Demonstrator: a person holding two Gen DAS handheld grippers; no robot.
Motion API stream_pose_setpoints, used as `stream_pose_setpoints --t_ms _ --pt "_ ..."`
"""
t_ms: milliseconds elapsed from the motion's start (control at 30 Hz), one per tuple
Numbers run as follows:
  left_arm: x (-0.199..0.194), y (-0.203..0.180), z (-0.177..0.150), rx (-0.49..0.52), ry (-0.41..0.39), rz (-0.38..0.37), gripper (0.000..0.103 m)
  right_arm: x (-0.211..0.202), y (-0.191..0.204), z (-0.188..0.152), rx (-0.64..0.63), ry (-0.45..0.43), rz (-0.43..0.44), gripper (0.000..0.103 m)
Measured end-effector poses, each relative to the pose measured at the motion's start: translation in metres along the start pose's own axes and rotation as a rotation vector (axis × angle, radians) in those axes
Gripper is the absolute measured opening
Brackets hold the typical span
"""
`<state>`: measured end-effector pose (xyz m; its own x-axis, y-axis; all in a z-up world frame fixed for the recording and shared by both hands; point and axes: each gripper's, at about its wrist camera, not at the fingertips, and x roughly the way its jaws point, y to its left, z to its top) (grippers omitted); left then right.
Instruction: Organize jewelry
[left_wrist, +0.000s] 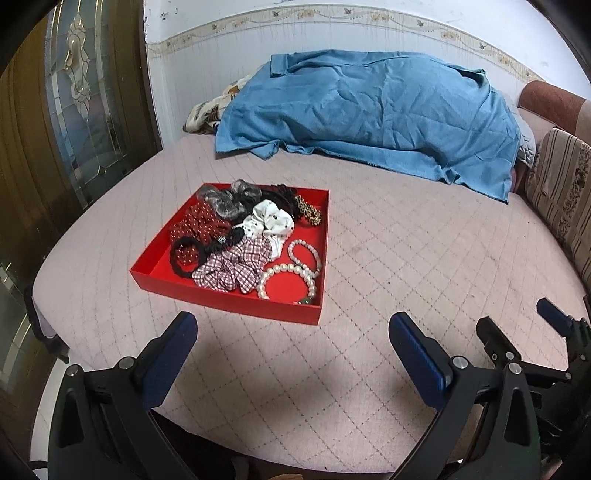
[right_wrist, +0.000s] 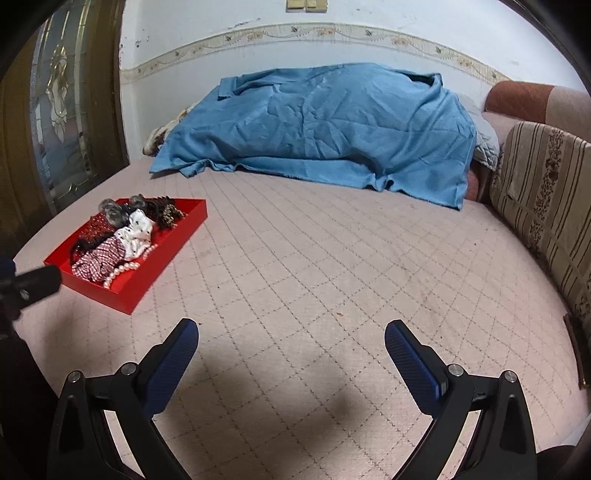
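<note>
No writing to read anywhere I look.

From my left wrist camera I find no label, brand or number on the red tray (left_wrist: 236, 301), the blue cloth (left_wrist: 369, 110) or the pink bed cover (left_wrist: 406, 258). The wall border (left_wrist: 332, 16) carries only a small flower pattern, not letters. From my right wrist camera the striped cushion (right_wrist: 543, 192) and the glass door panel (right_wrist: 59, 92) show ornament only, and the wall switches (right_wrist: 306, 4) are unmarked.
</note>
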<state>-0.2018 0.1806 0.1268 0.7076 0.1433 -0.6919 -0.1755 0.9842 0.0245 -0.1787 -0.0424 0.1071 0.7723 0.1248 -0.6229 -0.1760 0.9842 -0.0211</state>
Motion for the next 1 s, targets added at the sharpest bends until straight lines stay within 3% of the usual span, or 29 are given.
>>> stream_pose_setpoints --t_ms 467,1000 --pt "0.02 -0.003 -0.013 -0.009 0.079 -0.051 0.103 0.001 0.0 0.0 0.002 0.024 -0.043 0.103" --pt "0.028 0.003 -0.022 -0.009 0.076 -0.025 0.103 -0.001 0.014 -0.005 -0.055 0.006 -0.065 0.103"
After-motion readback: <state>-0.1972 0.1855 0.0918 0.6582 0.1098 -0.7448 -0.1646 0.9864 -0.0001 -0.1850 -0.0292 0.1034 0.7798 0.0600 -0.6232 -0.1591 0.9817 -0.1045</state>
